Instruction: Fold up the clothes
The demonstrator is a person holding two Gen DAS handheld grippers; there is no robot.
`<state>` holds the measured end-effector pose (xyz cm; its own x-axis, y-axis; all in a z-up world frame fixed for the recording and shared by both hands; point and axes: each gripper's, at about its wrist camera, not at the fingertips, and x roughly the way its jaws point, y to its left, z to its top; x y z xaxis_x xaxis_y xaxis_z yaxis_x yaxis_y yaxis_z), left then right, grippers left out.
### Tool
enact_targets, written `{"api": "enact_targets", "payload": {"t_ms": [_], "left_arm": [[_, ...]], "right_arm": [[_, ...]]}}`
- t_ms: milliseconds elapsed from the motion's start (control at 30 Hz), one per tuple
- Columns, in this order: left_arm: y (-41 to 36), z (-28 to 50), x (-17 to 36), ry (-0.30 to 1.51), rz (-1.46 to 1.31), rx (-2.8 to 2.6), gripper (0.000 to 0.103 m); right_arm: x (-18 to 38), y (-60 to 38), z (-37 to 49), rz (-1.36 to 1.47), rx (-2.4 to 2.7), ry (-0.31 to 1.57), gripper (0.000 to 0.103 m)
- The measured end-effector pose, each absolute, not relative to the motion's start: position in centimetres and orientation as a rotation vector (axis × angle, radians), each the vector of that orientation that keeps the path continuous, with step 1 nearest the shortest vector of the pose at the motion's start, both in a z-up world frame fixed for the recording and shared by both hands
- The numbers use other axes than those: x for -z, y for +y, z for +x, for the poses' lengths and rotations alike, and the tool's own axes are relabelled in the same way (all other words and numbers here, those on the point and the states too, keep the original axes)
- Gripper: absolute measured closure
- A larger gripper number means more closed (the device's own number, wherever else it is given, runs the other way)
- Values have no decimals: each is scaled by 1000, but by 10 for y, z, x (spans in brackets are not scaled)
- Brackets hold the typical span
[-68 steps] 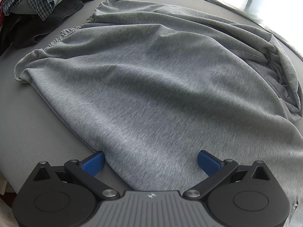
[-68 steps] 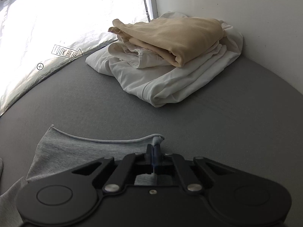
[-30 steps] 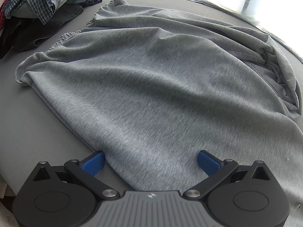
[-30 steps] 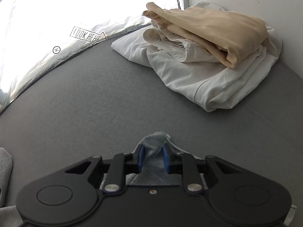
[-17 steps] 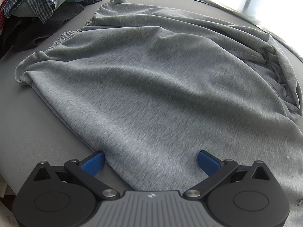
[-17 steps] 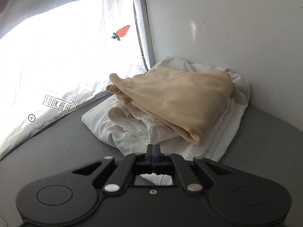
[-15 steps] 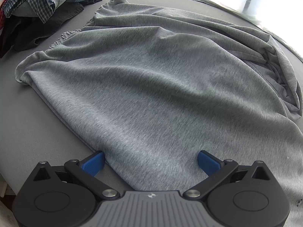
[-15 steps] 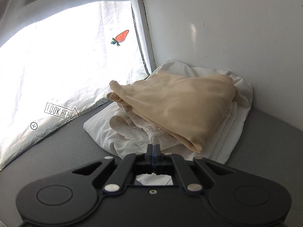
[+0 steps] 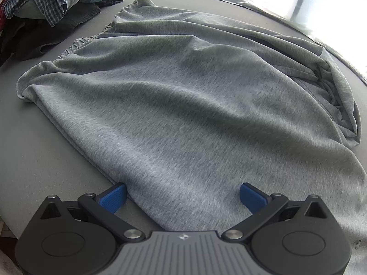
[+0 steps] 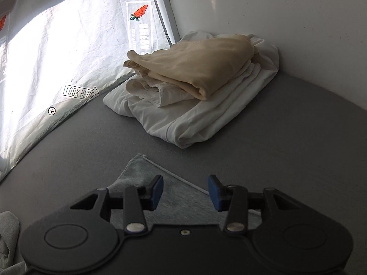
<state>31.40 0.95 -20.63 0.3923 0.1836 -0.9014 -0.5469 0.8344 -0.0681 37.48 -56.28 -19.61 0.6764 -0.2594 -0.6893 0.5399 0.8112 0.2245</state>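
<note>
A large grey knit garment [image 9: 188, 105] lies spread and wrinkled across the grey table [image 9: 34, 155]. My left gripper [image 9: 182, 198] hovers wide open over its near edge, blue pads apart, cloth beneath but not pinched. In the right wrist view a flat corner of the same grey garment [image 10: 146, 171] lies on the table. My right gripper [image 10: 185, 191] is just above that corner, its jaws opening, and the pads press on nothing.
A folded stack of a tan garment [image 10: 195, 68] on white clothes [image 10: 201, 119] sits in the far corner by the white wall. A printed plastic sheet [image 10: 57, 57] covers the window. A heap of dark and plaid clothes [image 9: 43, 2] lies far left.
The right gripper was shut, swung up toward the folded stack, then came back over the grey corner and opened. The left gripper and the spread garment stayed where they were.
</note>
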Motion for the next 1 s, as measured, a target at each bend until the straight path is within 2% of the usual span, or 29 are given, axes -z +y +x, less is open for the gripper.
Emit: {"api": "enact_targets", "payload": {"t_ms": [133, 300, 500, 733, 767, 800, 867, 1000], "left_arm": [[39, 291, 196, 972, -565, -499, 1], [86, 255, 184, 895, -636, -634, 5], [144, 221, 183, 863, -730, -725, 16], [203, 210, 179, 781, -849, -779, 17], [210, 210, 178, 766, -869, -781, 17], [218, 210, 178, 752, -889, -783, 17], [232, 212, 181, 739, -918, -789, 16], [256, 222, 190, 732, -946, -798, 16]], "right_arm": [[200, -575, 330, 467, 556, 708, 63], [205, -587, 290, 572, 627, 742, 70], [219, -575, 283, 788, 600, 758, 71], [222, -576, 284, 957, 716, 707, 70], [223, -577, 283, 976, 727, 698, 73], [224, -577, 281, 990, 749, 689, 85], [226, -574, 279, 998, 789, 672, 94], [228, -569, 276, 1020, 830, 634, 96]]}}
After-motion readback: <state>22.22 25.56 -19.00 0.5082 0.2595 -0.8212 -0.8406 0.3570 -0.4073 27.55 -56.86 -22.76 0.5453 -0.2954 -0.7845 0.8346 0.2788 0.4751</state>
